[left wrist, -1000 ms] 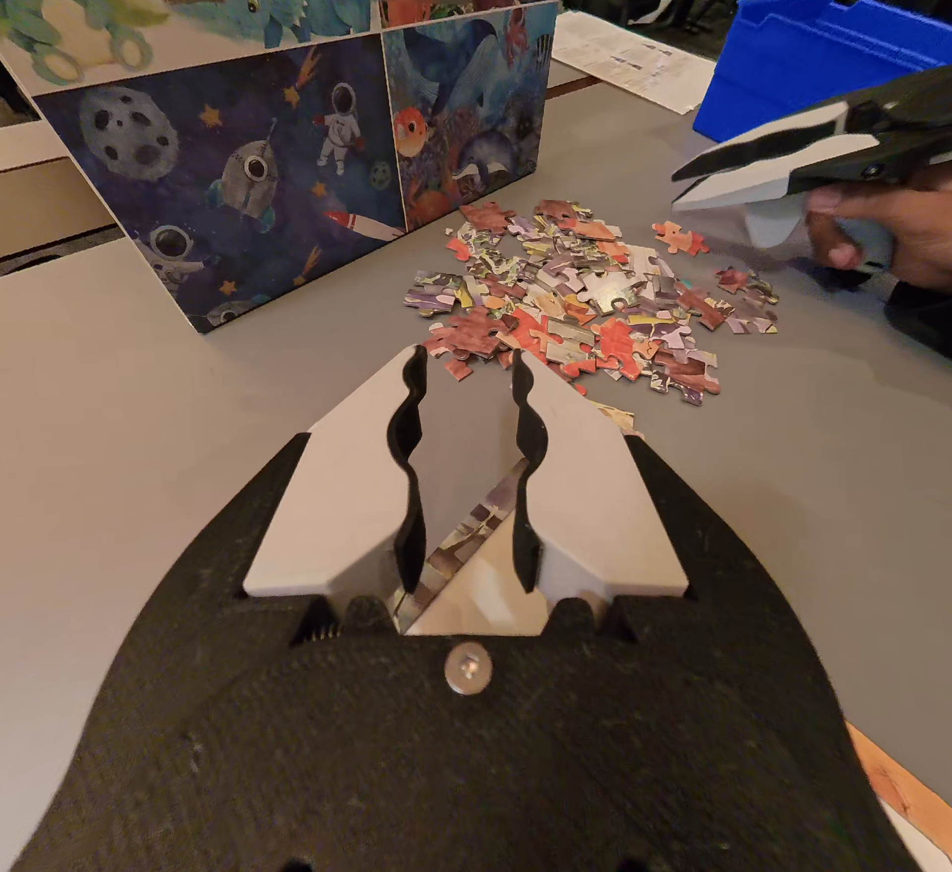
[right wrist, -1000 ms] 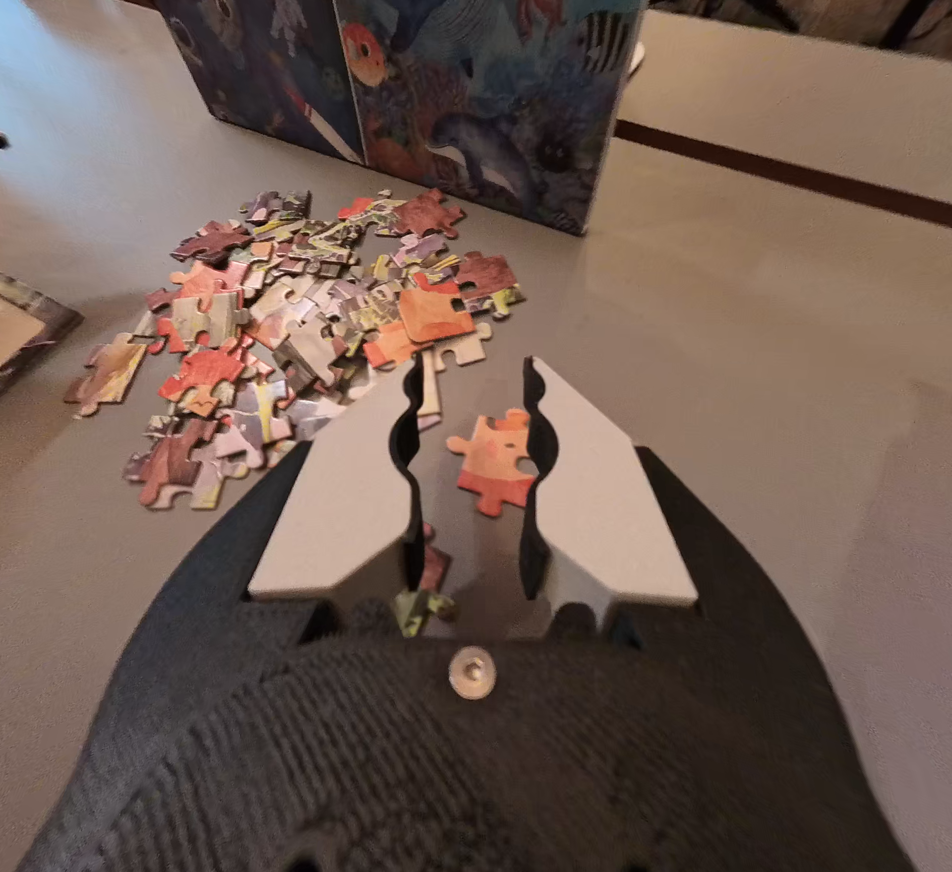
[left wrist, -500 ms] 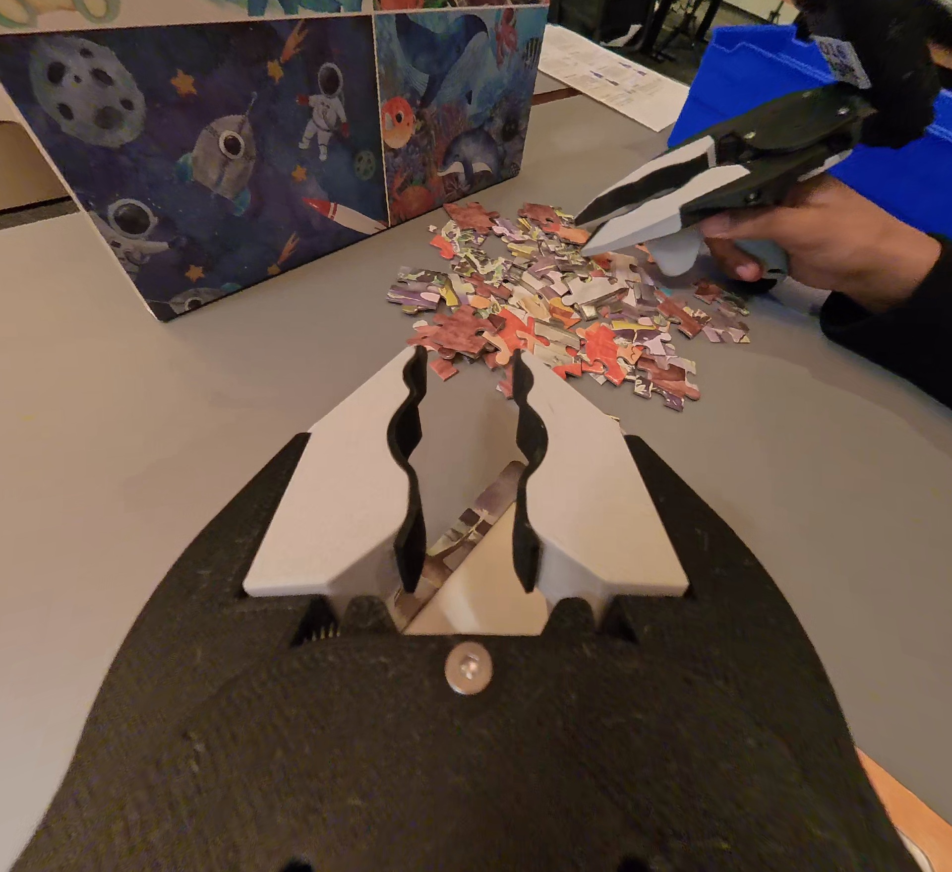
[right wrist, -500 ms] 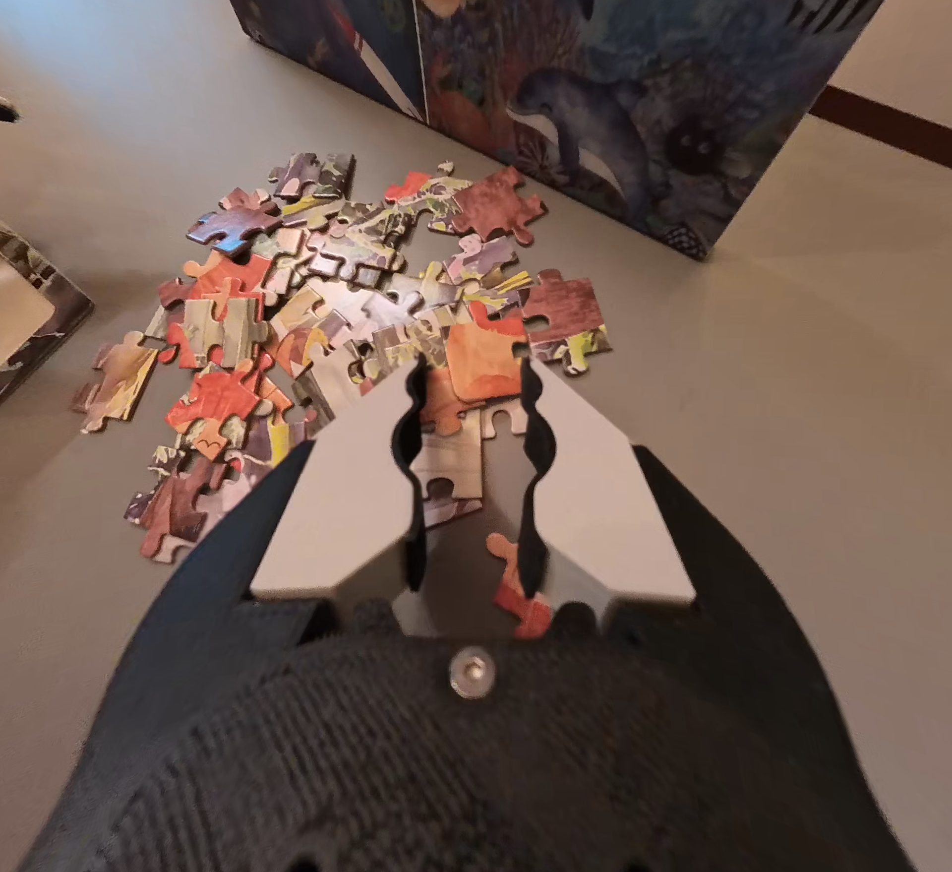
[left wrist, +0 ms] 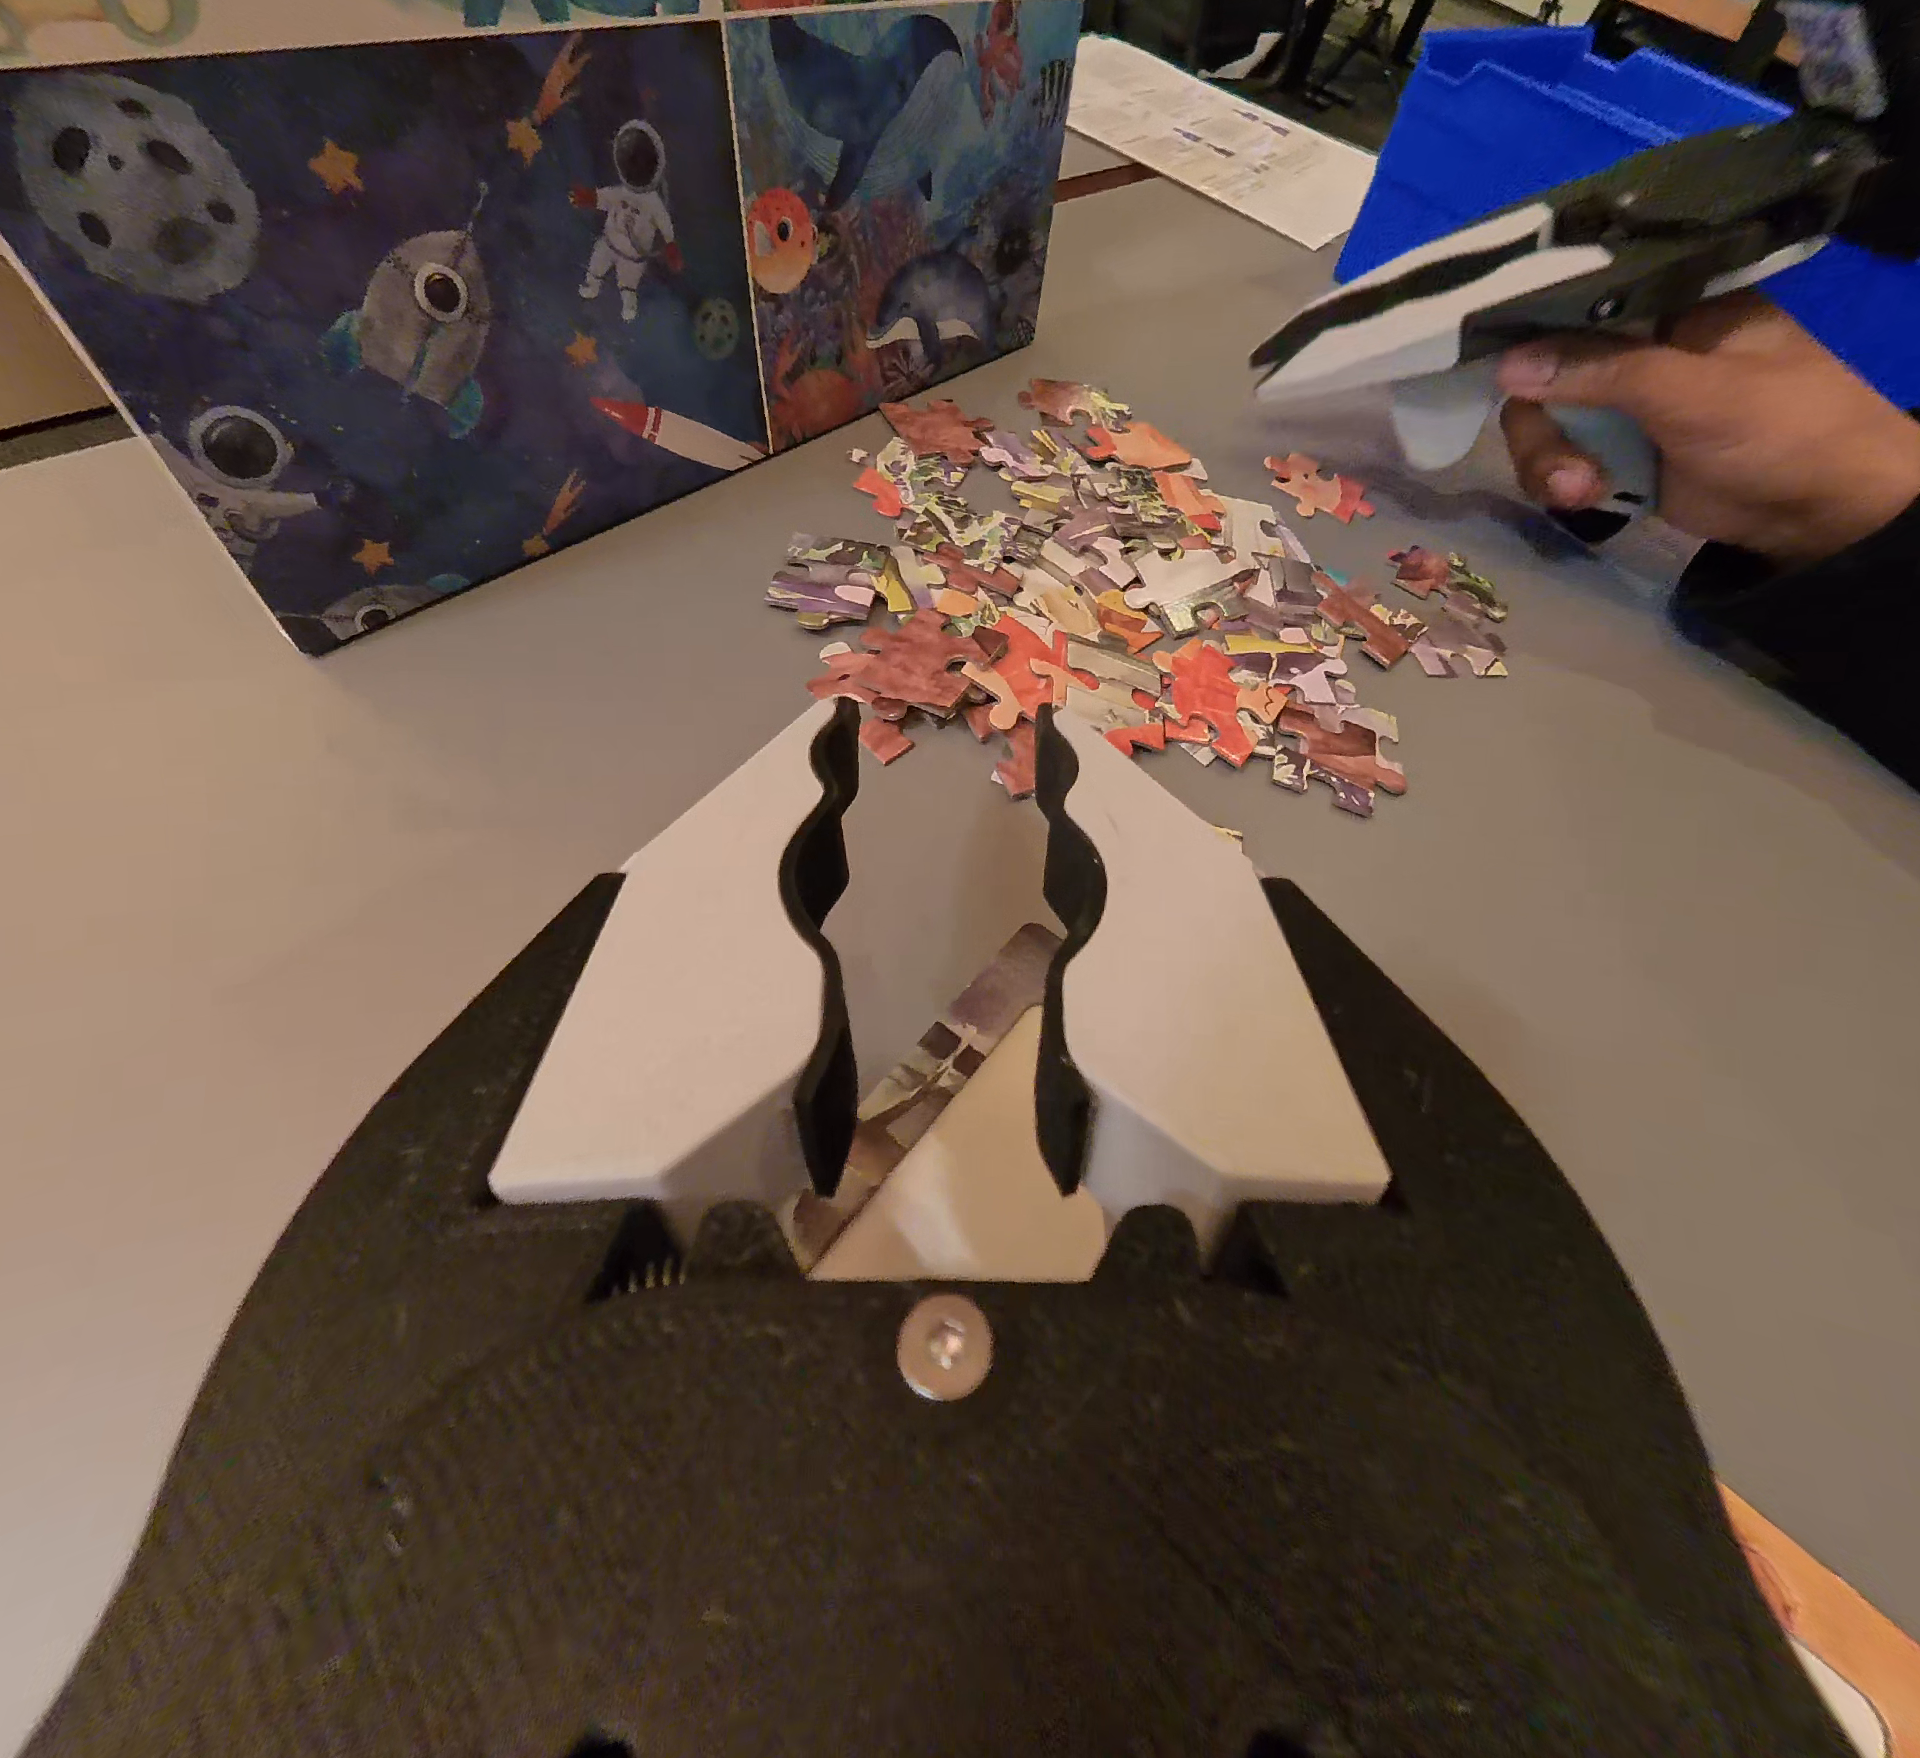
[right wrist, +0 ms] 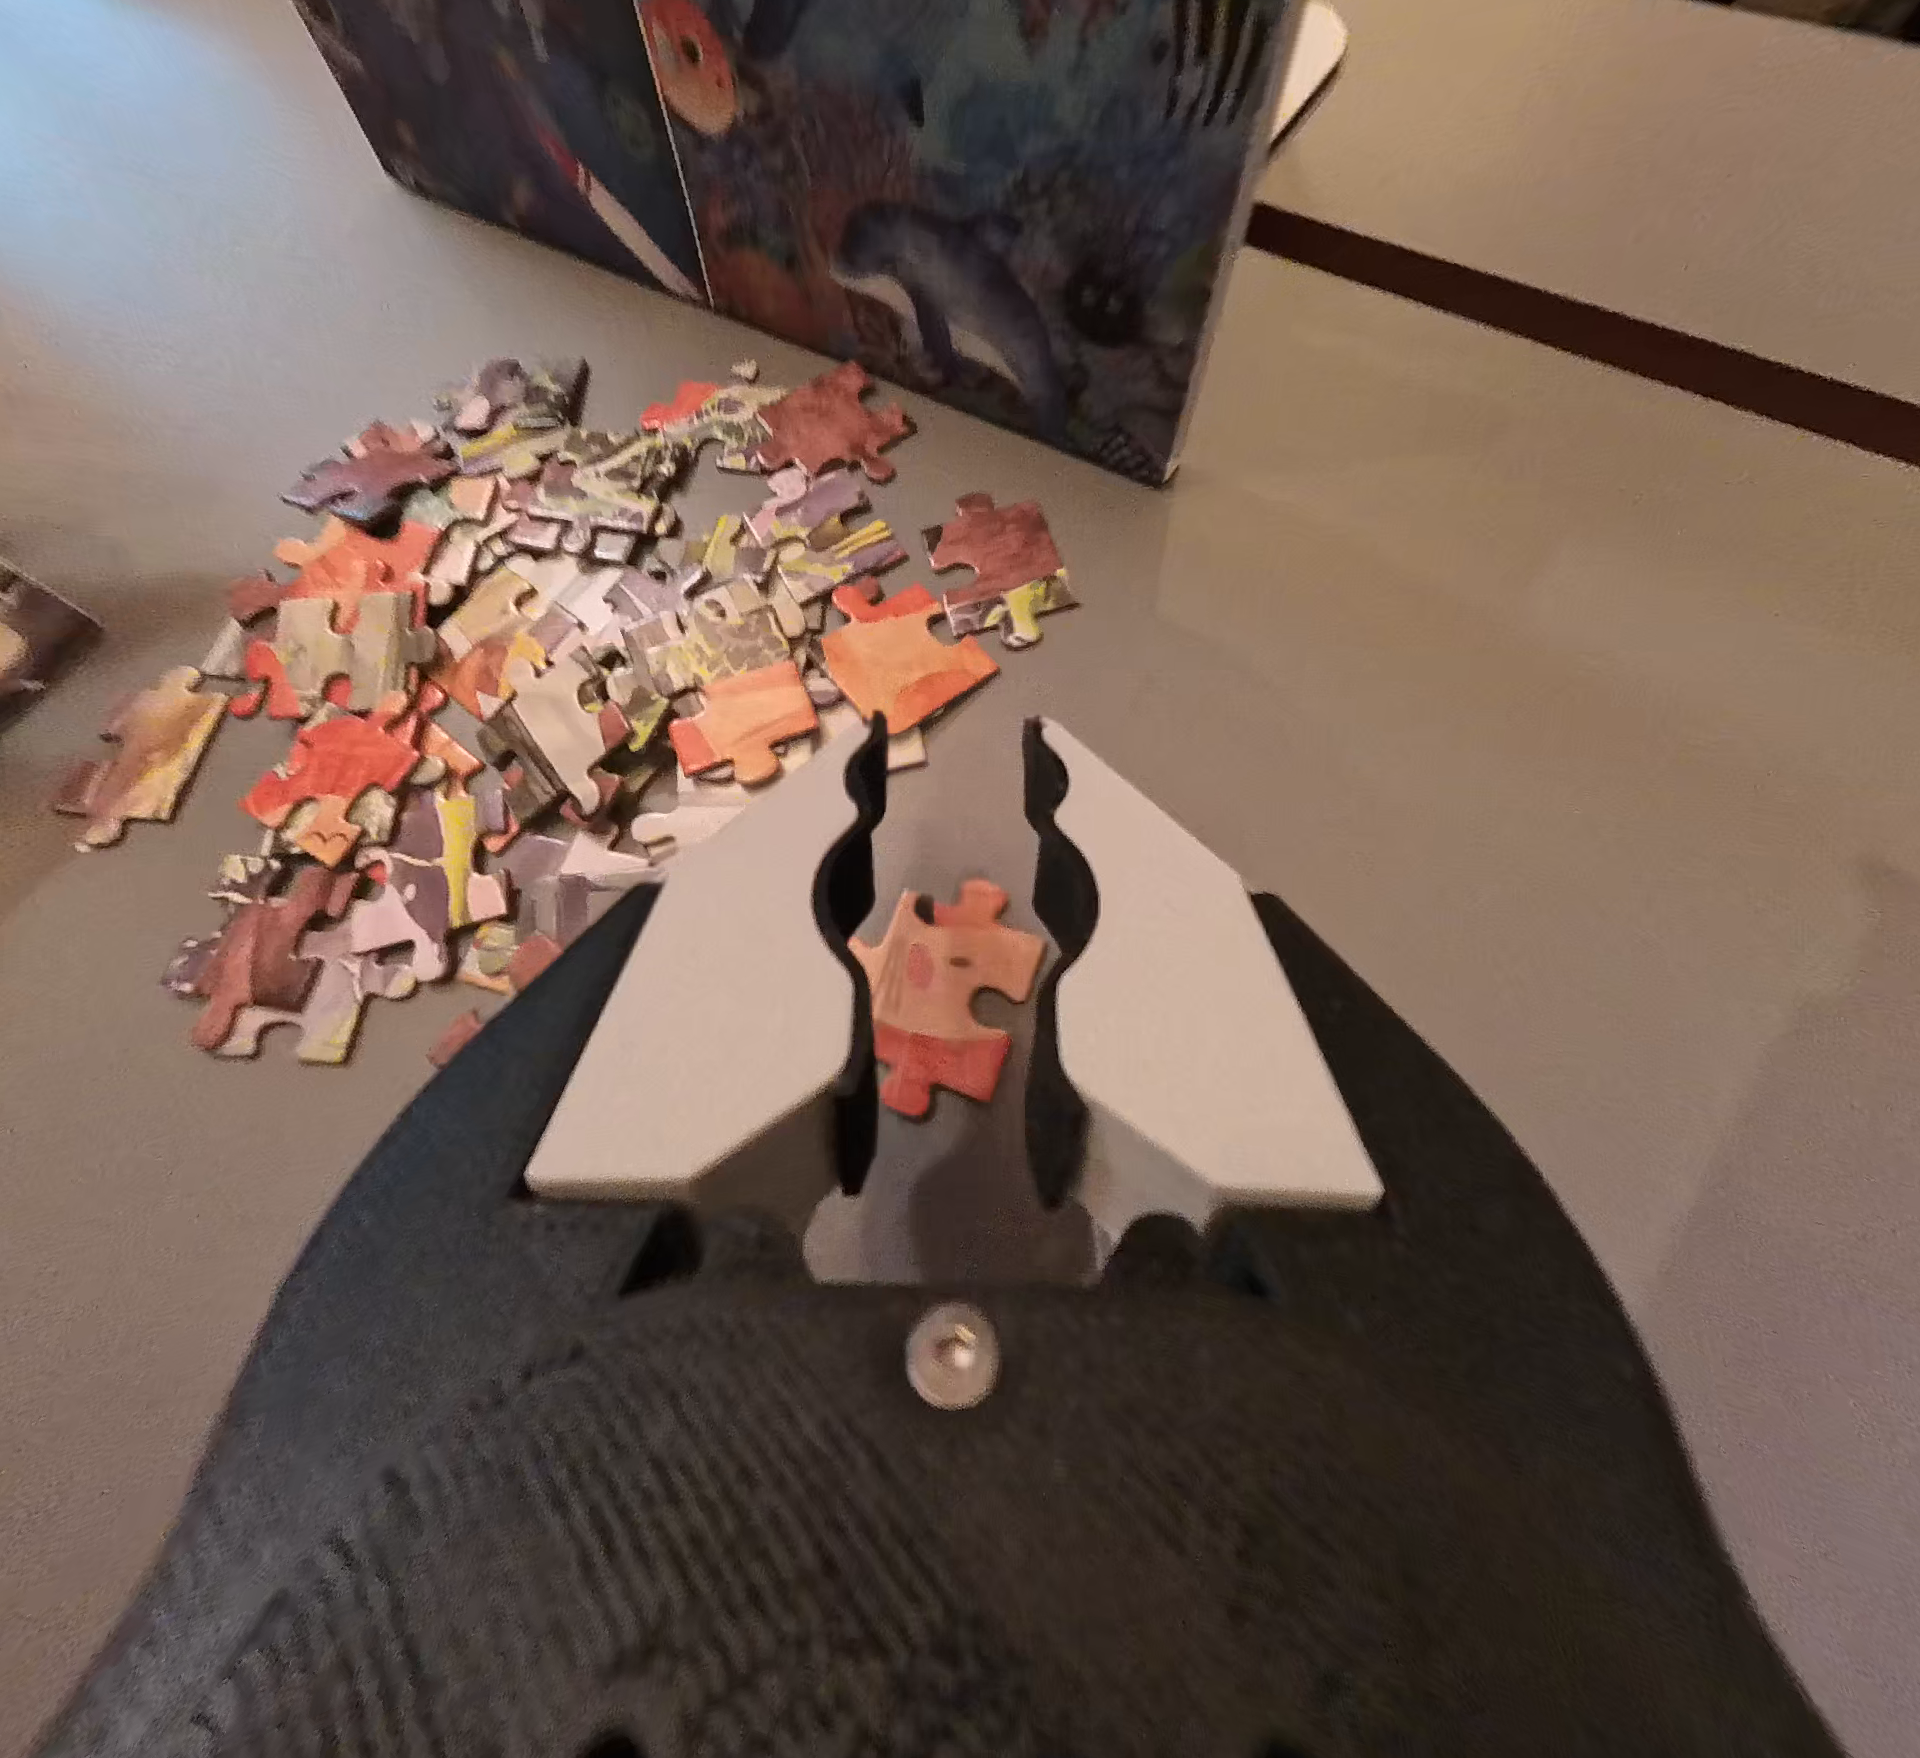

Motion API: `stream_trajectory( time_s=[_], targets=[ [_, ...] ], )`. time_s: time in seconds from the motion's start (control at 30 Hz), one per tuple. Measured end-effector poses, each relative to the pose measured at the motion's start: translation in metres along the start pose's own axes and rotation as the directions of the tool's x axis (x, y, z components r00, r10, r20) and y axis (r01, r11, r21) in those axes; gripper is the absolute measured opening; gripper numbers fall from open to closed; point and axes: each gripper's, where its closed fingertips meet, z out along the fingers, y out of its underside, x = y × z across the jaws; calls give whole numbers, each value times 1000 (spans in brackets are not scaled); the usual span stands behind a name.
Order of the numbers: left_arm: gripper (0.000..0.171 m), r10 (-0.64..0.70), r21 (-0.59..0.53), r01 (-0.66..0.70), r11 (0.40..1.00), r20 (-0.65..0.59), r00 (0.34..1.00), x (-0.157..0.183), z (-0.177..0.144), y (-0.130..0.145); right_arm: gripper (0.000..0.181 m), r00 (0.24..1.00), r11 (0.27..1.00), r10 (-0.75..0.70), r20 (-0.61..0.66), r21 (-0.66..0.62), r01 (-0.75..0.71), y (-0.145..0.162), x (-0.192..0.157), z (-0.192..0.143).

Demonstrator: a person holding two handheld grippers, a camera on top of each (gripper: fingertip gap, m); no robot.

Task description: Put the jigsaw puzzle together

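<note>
Puzzle pieces [left wrist: 1122,607] heaped on grey table [left wrist: 416,825], near box [left wrist: 520,274]. Your right gripper [right wrist: 951,742] gapes above lone orange piece [right wrist: 940,991]. Your left gripper [left wrist: 940,732] gapes too, empty.

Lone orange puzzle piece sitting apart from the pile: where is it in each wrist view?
Left wrist view: lone orange piece right of the pile, below the right gripper.
Right wrist view: seen between that gripper's open fingers.
Shared landmark: illustrated box.
</note>
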Motion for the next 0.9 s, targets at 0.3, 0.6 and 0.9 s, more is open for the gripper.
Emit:
stream_trajectory(
  time_s=[0.3,0.6,0.9],
  targets=[
    [36,-99,4,100,995,-40,994,-6,0,0,38,1000,1000,-3,18,-19,4,-22,-13,27],
    [35,-57,4,57,998,-45,997,-1,0,-1,53,999,991,-2,53,-131,9,0,-16,43],
    [35,33,-19,-33,999,-20,999,6,3,2,21,998,991,52,46,-128,-46,2,-15,39]
  ],
)
